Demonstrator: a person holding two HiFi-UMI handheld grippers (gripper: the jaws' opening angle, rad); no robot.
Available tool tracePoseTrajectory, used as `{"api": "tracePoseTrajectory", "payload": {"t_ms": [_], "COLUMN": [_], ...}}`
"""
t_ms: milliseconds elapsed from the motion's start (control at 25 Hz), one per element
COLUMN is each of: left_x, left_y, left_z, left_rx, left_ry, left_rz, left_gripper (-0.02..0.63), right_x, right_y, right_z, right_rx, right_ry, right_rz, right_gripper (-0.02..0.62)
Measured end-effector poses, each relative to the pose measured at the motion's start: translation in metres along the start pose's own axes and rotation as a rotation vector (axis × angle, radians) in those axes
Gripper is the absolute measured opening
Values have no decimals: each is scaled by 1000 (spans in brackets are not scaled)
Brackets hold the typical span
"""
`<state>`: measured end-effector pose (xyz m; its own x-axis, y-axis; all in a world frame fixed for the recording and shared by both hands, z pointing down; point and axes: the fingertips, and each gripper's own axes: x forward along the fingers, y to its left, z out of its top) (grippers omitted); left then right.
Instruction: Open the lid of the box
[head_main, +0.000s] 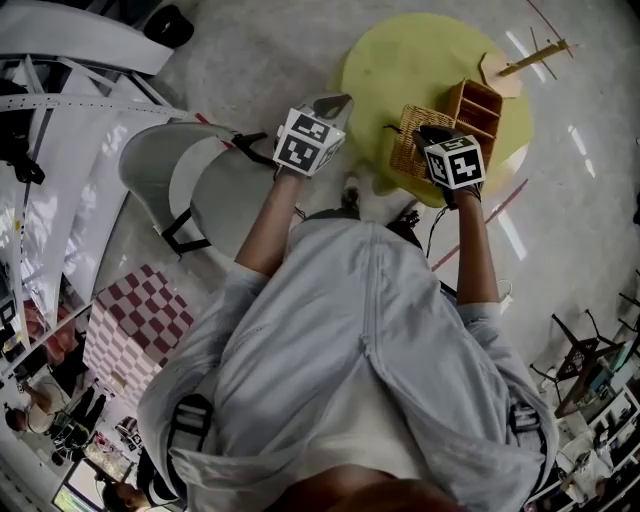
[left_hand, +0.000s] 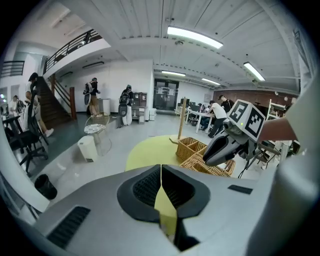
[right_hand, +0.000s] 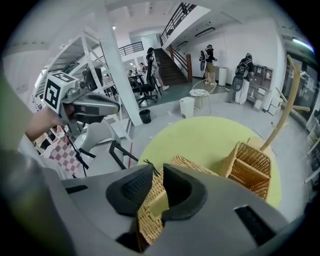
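Note:
A wicker box with inner compartments stands on a round yellow table. Its flat wicker lid lies swung out toward me, beside the box. My right gripper sits at the lid's near edge. In the right gripper view the jaws stand a narrow gap apart with the lid's wicker edge between them, and the box is beyond at the right. My left gripper hovers off the table's left side, shut and empty; its view shows the box and the right gripper on the lid.
A wooden stand rises at the table's far side. A grey chair is left of me, with a checkered cloth nearer. A white bin and several people stand far back across the floor.

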<state>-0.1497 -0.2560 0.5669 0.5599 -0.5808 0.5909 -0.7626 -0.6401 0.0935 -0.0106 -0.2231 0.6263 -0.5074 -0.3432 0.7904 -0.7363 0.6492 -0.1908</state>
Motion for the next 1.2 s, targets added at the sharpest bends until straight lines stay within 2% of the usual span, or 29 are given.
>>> {"api": "tracePoseTrajectory", "payload": {"t_ms": [240, 520, 800, 1200], "left_x": [0, 8, 16, 13], "left_y": [-5, -22, -49, -91], "left_z": [-2, 22, 77, 167], "left_rx": [1, 33, 78, 214], "left_ry": [7, -27, -107, -238], "left_rz": [-6, -20, -38, -32], "left_gripper": [32, 32, 32, 32], "right_x": [-4, -45, -116, -225], "right_y": [1, -27, -57, -98], "right_z": [-2, 13, 39, 68], "right_rx": [-15, -10, -39, -91], "right_ry": [-19, -131, -264, -424], "right_rz": [-13, -138, -220, -375], "right_gripper": [86, 75, 51, 25]}}
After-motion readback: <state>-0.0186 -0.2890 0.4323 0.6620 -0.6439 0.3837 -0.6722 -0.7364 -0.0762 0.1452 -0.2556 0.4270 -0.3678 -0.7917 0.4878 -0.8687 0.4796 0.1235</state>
